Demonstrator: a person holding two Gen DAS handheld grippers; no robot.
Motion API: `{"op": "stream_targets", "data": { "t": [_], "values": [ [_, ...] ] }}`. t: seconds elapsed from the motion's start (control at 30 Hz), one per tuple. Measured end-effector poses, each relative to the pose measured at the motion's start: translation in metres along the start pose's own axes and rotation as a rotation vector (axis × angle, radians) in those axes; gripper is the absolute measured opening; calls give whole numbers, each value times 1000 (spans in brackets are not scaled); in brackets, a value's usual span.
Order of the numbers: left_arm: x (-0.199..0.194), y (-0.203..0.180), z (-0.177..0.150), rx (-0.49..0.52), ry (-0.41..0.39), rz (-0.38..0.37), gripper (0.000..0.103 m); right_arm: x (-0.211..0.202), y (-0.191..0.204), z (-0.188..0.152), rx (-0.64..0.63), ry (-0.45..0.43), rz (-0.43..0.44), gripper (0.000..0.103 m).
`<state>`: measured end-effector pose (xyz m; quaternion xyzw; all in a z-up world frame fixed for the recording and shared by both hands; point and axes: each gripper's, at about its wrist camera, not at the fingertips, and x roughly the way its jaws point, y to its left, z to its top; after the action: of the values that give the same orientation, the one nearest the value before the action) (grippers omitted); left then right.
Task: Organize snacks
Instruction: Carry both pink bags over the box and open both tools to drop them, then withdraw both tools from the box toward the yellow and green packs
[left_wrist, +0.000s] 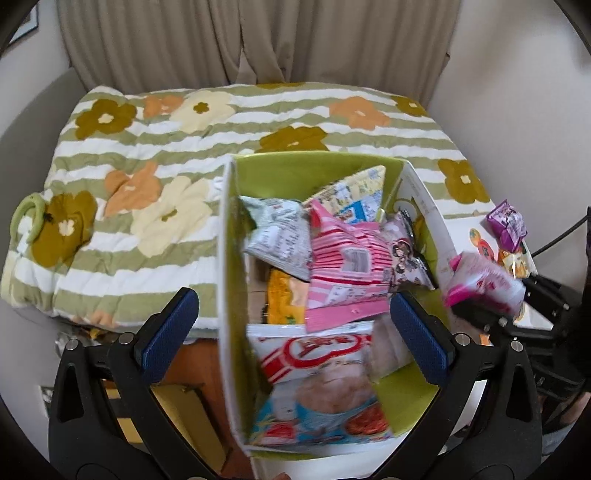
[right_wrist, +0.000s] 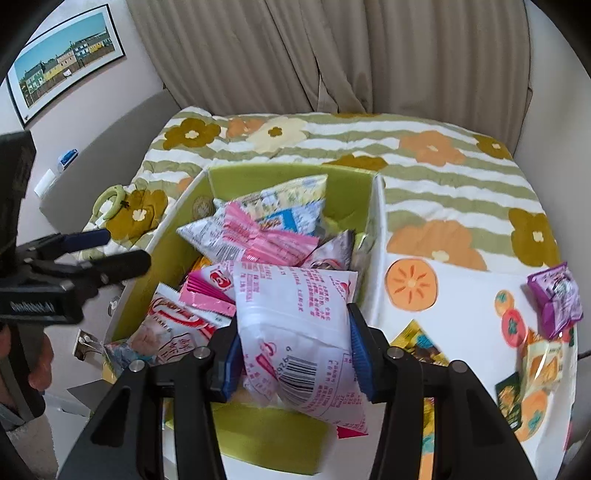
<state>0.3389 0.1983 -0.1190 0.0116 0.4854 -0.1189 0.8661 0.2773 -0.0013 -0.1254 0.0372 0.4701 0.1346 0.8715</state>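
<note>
The right gripper (right_wrist: 293, 352) is clamping a white snack packet with pink print (right_wrist: 295, 332) between its blue-padded fingers (right_wrist: 229, 363), the pads pressing into both sides of the packet's lower half near its barcode, while the upper half is leaning forward over the open box (right_wrist: 347, 192). The packet is hanging above the near end of that box, over the pile already inside rather than lying in it. Just past it, a pink striped packet (right_wrist: 255, 236) is lying across the heap, with a yellow and blue bag (right_wrist: 291, 203) propped against the green far wall and a red and white flakes bag (right_wrist: 173, 325) at the near left corner. The left gripper (left_wrist: 293, 325) is hovering with its fingers (left_wrist: 168, 325) spread wide and holding nothing; the box's white left wall (left_wrist: 229, 288) is rising between them, and the flakes bag (left_wrist: 314, 354) is lying in the gap without touching either pad. From the left wrist view the pink-printed packet (left_wrist: 484, 284) is appearing blurred just outside the box's right wall, beside the right gripper's dark body. To the right of the box, a purple packet (right_wrist: 556, 299) and a small orange and white packet (right_wrist: 543, 363) are lying on the white desk cover printed with orange fruit (right_wrist: 461, 291). The box is sitting at the edge of a bed with a green-striped flowered quilt (right_wrist: 443, 177), and beige curtains (right_wrist: 295, 55) are hanging behind it.
</note>
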Motion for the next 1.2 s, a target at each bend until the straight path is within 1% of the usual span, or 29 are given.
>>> {"op": "stream_targets", "data": {
  "t": [0.07, 0.17, 0.2, 0.23, 0.27, 0.3, 0.33, 0.57, 0.7, 0.9, 1.07, 1.2],
  "values": [
    [-1, 9, -1, -5, -1, -2, 103, 4, 10, -2, 0, 8, 19, 46],
    [-2, 17, -4, -14, -4, -5, 103, 9, 22, -5, -9, 22, 19, 48],
    [-2, 20, -5, -17, -3, -3, 103, 10, 26, -6, -16, 22, 19, 55],
    [-2, 22, -7, -21, -2, -4, 103, 10, 28, -8, -23, 17, 22, 74],
    [-2, 23, -8, -26, -3, -7, 103, 9, 29, -9, -26, 8, 23, 86],
    [-1, 25, -9, -30, -4, -9, 103, 7, 29, -11, -28, -7, 19, 101],
    [-1, 25, -11, -35, -4, -14, 103, 6, 28, -13, -29, -17, 11, 102],
    [3, 24, -23, -50, 15, -18, 103, 5, 19, -24, -34, -11, -37, 102],
    [-5, 19, -24, -46, 0, -16, 103, -1, 19, -28, -33, -24, -37, 102],
    [-21, -2, -23, -14, -26, -23, 103, -19, 16, -30, -22, -55, -43, 102],
    [-26, -27, -19, 14, -33, -79, 103, -43, 7, -35, -12, -75, -86, 102],
    [-30, -56, -15, 59, -42, -115, 103, -63, -9, -40, 20, -101, -126, 102]
  ]
}}
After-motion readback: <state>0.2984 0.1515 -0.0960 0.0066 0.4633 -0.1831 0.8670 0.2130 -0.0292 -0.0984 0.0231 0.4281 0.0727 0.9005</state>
